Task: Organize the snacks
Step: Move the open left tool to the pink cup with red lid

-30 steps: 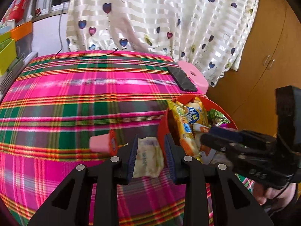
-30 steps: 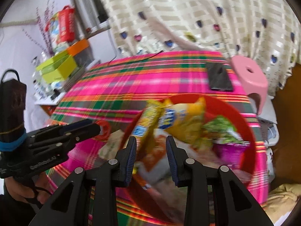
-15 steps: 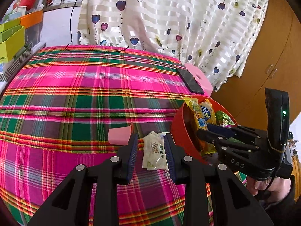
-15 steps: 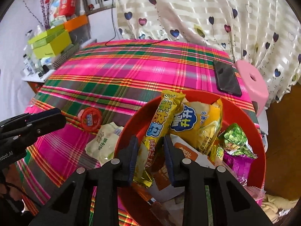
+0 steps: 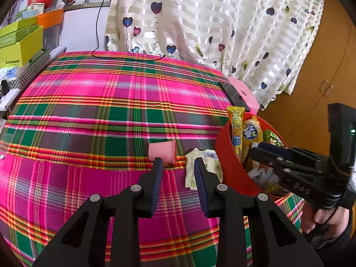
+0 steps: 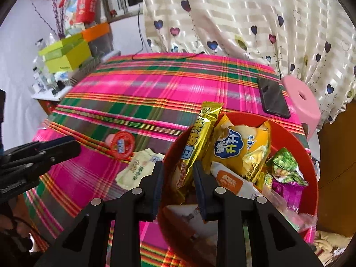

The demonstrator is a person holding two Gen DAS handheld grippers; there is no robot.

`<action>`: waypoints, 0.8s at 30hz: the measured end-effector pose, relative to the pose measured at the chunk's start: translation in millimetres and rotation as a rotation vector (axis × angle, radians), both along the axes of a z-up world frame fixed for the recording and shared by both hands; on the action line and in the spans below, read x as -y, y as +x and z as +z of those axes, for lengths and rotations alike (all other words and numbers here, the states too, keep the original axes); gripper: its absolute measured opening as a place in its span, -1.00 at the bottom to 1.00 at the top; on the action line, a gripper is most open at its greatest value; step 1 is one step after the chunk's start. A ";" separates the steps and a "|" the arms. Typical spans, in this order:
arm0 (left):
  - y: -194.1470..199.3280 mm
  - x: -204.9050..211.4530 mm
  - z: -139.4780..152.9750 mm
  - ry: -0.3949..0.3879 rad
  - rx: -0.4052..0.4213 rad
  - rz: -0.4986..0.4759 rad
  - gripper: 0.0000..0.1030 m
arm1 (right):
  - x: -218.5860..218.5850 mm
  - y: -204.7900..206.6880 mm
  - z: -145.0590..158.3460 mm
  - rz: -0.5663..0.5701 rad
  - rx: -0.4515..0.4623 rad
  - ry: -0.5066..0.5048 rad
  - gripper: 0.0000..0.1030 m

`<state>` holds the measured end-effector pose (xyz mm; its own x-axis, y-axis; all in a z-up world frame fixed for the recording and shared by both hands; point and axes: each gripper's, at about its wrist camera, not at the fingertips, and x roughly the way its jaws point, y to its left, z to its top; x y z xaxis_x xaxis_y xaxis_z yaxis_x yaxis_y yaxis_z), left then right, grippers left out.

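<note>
A red bowl (image 6: 296,146) full of snack packets stands at the table's right edge; it also shows in the left wrist view (image 5: 224,153). A long yellow snack bar (image 6: 198,140) leans on its rim beside a yellow chip bag (image 6: 242,149). My right gripper (image 6: 176,173) is open, its fingers either side of the bar's lower end. A pale green-white packet (image 5: 200,166) and a pink jelly cup (image 5: 162,150) lie on the plaid cloth left of the bowl. My left gripper (image 5: 178,171) is open and empty, just short of both.
A black phone (image 6: 272,98) lies at the table's far right edge, with a pink stool (image 6: 300,98) beyond it. Green and orange boxes (image 6: 66,53) stand on a shelf at the left. A black cable (image 5: 124,56) lies at the far edge. A heart-print curtain hangs behind.
My left gripper has let go of the pale packet, which now lies on the cloth, and has drawn back. My right gripper has settled over the bowl around the yellow bar.
</note>
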<state>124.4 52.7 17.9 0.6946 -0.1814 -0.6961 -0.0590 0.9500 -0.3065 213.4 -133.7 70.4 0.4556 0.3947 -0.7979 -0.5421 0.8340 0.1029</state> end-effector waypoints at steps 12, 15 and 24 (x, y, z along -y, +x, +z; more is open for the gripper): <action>-30.0 4.2 14.3 0.029 0.030 0.010 -0.41 | -0.3 -41.9 33.4 0.046 0.040 0.042 -0.28; -36.7 2.8 15.8 0.036 0.033 0.016 -0.41 | -4.3 -49.9 36.6 0.067 0.046 0.046 -0.22; -50.0 -4.6 16.7 0.039 0.038 0.032 -0.41 | -15.7 -62.6 42.9 0.108 0.054 0.044 -0.09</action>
